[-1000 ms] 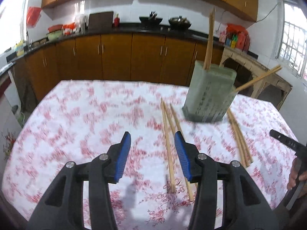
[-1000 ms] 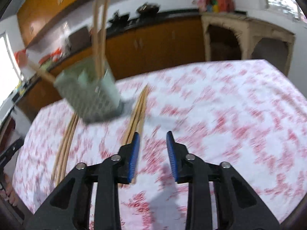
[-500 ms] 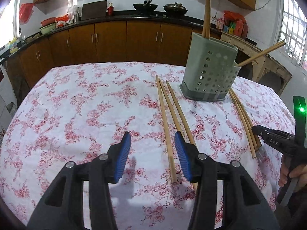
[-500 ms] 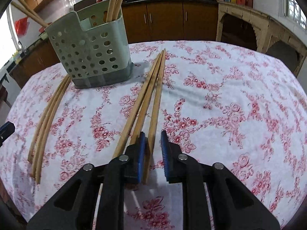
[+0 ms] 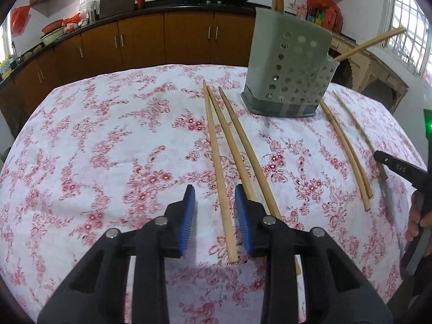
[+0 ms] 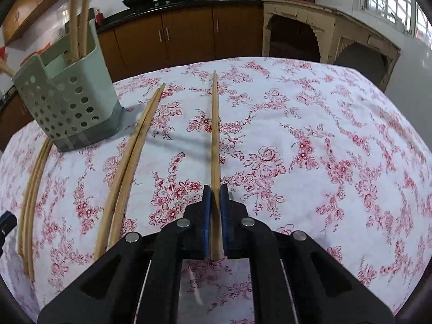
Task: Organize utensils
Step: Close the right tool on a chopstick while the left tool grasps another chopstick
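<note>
On the table [image 5: 108, 140] with the flowered cloth, the left gripper [image 5: 214, 216] has its jaws narrowly apart and they have just been closing around one chopstick [image 5: 220, 186], which lies between the blue pads without being pressed. Behind it stands the green perforated holder [image 5: 289, 67] with some chopsticks upright in it. The right gripper [image 6: 215, 210] has closed its jaws firmly on a single chopstick [image 6: 215, 135], while two others [image 6: 129, 167] lie just beside the holder.
</note>
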A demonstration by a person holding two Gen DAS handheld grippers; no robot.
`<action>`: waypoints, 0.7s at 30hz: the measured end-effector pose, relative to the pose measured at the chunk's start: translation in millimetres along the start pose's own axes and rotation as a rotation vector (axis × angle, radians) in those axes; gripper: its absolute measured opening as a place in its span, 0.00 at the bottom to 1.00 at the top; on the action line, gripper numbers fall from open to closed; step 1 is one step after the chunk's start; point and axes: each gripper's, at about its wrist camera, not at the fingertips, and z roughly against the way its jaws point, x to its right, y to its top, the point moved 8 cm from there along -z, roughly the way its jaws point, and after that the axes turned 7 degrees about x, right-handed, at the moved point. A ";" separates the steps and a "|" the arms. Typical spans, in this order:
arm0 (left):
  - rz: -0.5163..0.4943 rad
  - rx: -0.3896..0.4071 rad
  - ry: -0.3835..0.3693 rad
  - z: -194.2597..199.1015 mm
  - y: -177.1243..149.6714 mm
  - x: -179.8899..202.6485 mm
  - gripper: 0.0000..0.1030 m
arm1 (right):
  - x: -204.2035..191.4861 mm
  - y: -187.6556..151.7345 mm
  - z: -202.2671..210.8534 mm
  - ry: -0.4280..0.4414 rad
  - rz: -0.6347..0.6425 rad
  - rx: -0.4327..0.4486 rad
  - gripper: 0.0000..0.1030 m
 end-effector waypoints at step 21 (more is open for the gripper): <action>0.044 -0.023 0.116 -25.3 14.8 -56.6 0.09 | 2.6 8.2 -6.0 0.033 0.008 0.006 0.08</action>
